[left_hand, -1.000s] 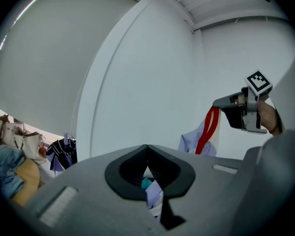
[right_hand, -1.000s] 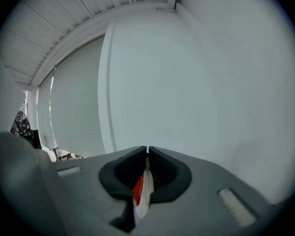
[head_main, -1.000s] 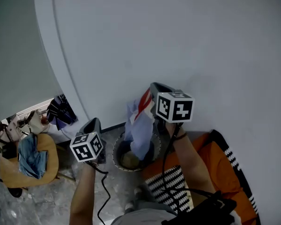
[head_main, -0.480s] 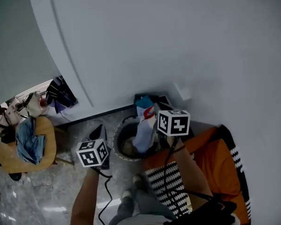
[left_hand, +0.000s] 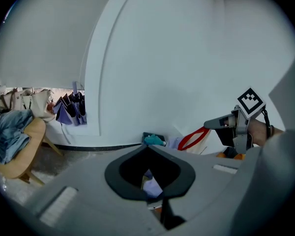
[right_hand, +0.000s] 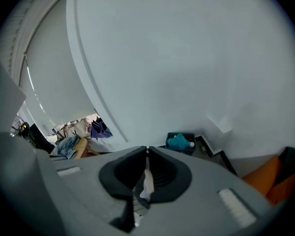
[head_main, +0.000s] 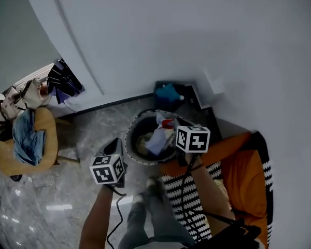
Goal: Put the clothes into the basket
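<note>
- Both claws have dropped: the right gripper (head_main: pixel 172 134), clamped on the pale garment (head_main: pixel 156 139), now dips it into the basket (head_main: pixel 130 139).
- Left gripper (head_main: pixel 114 148), at the basket's 8 o'clock, is closed and empty.
- Remaining: release the garment. Blue clothes (head_main: pixel 28 139) wait at 9 o'clock.

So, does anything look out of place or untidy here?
Yes. A blue garment lies crumpled on the wooden chair, apart from the basket. The right gripper holds a light cloth over the basket; nothing looks spilled.
</note>
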Motion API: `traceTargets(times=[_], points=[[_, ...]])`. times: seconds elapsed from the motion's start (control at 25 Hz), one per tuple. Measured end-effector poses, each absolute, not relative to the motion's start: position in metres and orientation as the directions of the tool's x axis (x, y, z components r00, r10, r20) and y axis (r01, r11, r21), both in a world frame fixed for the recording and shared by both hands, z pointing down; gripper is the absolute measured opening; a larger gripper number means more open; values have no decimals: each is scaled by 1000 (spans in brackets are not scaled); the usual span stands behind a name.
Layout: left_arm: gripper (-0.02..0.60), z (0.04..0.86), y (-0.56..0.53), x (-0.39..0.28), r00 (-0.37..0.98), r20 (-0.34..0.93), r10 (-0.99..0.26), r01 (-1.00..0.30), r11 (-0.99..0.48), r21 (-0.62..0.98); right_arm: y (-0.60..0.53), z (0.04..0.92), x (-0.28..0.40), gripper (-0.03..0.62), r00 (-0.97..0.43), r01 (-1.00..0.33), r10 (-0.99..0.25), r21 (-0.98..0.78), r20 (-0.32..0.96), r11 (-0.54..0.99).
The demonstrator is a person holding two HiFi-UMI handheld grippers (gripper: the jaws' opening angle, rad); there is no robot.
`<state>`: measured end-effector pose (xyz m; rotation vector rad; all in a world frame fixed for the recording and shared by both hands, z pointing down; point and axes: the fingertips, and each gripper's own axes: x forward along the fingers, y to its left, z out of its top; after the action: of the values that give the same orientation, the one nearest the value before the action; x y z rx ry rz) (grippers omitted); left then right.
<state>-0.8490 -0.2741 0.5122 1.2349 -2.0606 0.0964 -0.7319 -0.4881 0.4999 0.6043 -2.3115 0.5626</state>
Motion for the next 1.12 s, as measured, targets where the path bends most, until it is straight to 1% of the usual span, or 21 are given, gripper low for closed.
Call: traceTargets(times=[0.12, 0.2, 0.52, 0.72, 0.92, 1.12], points=[[-2, 524, -274, -847, -274, 626, -730, -783, 547, 295, -489, 518, -732, 27, -652, -546, -242, -223, 719, 808], [-2, 529, -275, -846, -270, 634, -725, -780, 550, 298, -490, 524, -732, 120, -646, -542, -239, -215, 725, 813], [-2, 529, -271, -840, -260, 631, -731, -780, 544, 308, -486, 525, -717, 121, -650, -568, -242, -248, 720, 785], [-2, 522, -264, -831, -245, 630, -737, -800, 521, 298, -472, 509, -701, 121, -689, -566, -247, -293, 681, 771], [-2, 510, -261, -809, -195, 622, -759, -834, 461, 302, -449, 492, -676, 121, -729, -542, -262, -300, 633, 785], [-2, 493, -261, -774, -123, 603, -788, -878, 369, 304, -422, 479, -631, 121, -717, -579, -300, -297, 629, 760]])
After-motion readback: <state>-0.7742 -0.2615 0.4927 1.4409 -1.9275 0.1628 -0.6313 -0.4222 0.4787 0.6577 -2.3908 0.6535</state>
